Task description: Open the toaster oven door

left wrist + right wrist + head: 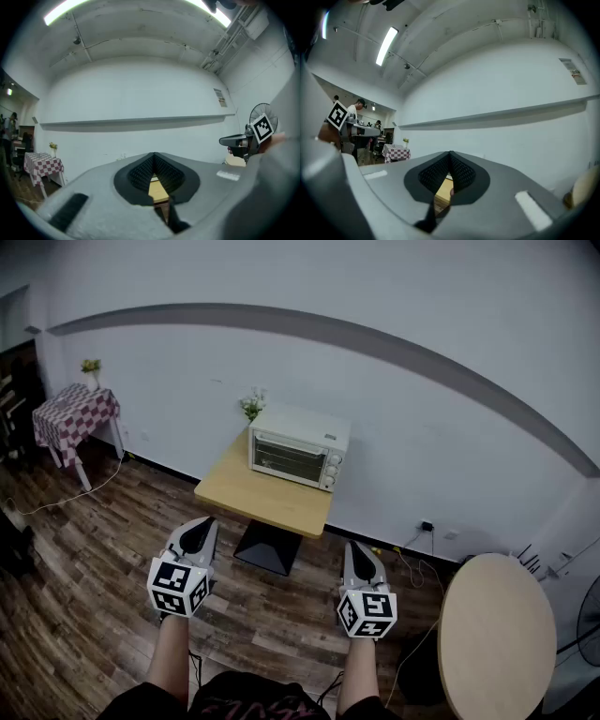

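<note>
White wall (pixel 394 381) and a dark wood-plank floor (pixel 103 549) frame a small square wooden surface (pixel 246 491) on a black pedestal base (pixel 268 547), standing against the wall. The toaster oven (pixel 298 448) sits on the far part of that surface, close to the wall, with its front facing the near side. Its glass door (pixel 286 457) is shut flat against the front, and a column of knobs (pixel 331 471) runs down the right side of it. A small plant with pale flowers (pixel 251 406) stands just beside the oven's far left corner.

The near part of the surface lies bare in front of the oven. Well apart from it, on the near side over the floor, both claws point toward the oven. The left claw (pixel 198 535) has its jaws together with nothing between them. The right claw (pixel 361 559) likewise has its jaws together and holds nothing. Each carries its marker cube at the near end, and the person's forearms reach in from the bottom edge.

Far to the left stands a table with a red checked cloth (pixel 75 413) and yellow flowers (pixel 91 366) on it. At the near right is a round pale table (pixel 495 638), and a fan (pixel 591 615) shows at the right edge.
</note>
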Demonstrator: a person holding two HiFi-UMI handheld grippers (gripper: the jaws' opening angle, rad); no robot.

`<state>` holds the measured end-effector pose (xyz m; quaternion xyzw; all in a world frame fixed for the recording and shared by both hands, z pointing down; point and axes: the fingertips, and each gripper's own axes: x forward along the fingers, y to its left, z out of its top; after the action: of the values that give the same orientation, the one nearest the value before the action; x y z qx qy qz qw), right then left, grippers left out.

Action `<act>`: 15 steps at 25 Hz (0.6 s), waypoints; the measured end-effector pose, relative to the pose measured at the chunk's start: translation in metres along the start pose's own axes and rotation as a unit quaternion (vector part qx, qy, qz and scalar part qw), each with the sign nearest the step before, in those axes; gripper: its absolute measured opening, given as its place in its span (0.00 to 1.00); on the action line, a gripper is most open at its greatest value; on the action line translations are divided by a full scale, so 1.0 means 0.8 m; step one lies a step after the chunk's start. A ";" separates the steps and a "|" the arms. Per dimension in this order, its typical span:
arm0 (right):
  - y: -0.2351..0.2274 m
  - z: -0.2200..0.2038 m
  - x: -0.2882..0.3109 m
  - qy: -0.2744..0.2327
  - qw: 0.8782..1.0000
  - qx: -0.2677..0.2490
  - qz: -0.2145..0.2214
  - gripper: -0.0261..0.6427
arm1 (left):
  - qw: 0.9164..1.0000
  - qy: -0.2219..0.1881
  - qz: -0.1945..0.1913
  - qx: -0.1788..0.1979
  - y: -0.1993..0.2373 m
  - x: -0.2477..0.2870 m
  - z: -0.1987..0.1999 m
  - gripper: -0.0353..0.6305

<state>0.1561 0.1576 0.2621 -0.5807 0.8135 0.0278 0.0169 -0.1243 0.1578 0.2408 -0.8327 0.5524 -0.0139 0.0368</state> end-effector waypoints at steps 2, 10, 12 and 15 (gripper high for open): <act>-0.004 0.000 -0.001 0.000 1.000 -0.002 0.005 0.05 | 1.000 0.001 0.003 -0.006 -0.005 0.003 -0.002 0.05; -0.025 -0.006 -0.003 0.005 1.000 -0.001 0.021 0.05 | 1.000 0.006 0.013 -0.006 -0.030 0.007 -0.003 0.05; -0.028 -0.007 -0.005 0.003 1.000 0.002 0.026 0.05 | 1.000 0.011 0.014 -0.005 -0.036 0.007 -0.006 0.05; -0.029 -0.008 -0.010 -0.001 0.999 0.008 0.038 0.05 | 1.000 0.018 0.014 -0.007 -0.047 0.005 -0.012 0.05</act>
<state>0.1807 0.1570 0.2684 -0.5491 0.8352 0.0227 0.0209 -0.0888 0.1683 0.2534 -0.8245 0.5649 -0.0245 0.0211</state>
